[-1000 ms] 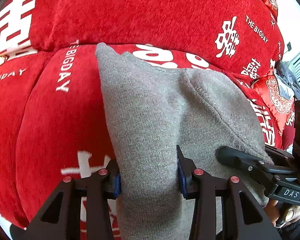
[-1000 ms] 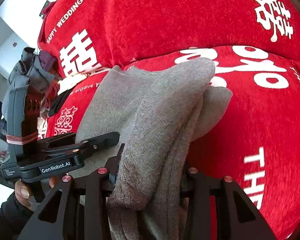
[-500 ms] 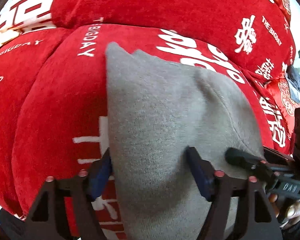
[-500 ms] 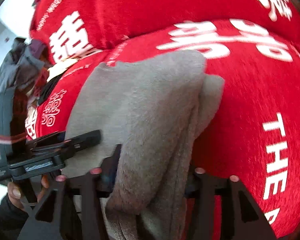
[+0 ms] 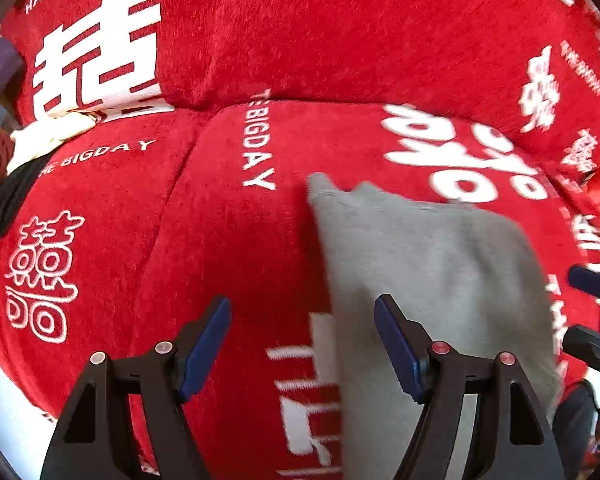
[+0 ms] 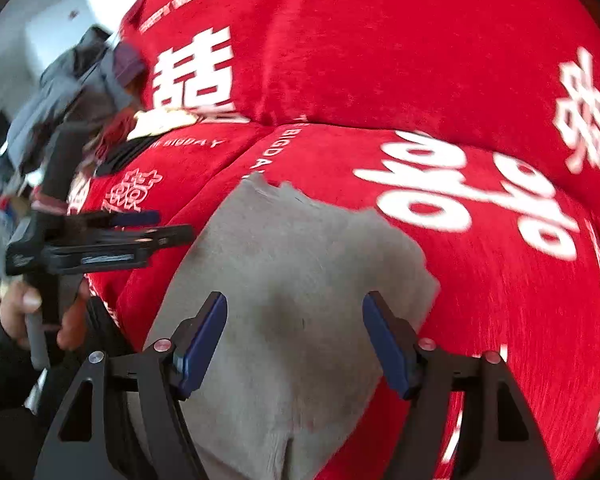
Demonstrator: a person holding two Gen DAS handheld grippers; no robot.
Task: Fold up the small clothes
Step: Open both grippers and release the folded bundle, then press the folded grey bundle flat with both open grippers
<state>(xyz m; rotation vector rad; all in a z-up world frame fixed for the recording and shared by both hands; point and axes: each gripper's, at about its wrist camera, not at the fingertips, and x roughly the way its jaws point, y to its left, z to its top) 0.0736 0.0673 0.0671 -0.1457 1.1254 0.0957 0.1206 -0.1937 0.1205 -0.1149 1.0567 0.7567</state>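
1. The small grey knitted garment [image 6: 296,280] lies flat in a compact folded shape on the red plush sofa cover with white lettering [image 6: 380,60], on the seat cushion just in front of the backrest. Judging by its doubled layers and tidy outline, this piece looks folded, or nearly so.
2. A heap of dark clothes [image 6: 76,92] sits at the sofa's far end, so more items probably remain.
3. The left hand-held gripper [image 5: 302,344] has just been opening; its jaws stand spread, empty, over the garment's left edge, angled steeply down.
4. The right hand-held gripper [image 6: 294,336] has also just been opening; its jaws are spread above the cloth, pads not pressing it.
5. A person's hand [image 6: 24,308] grips the left tool's handle.
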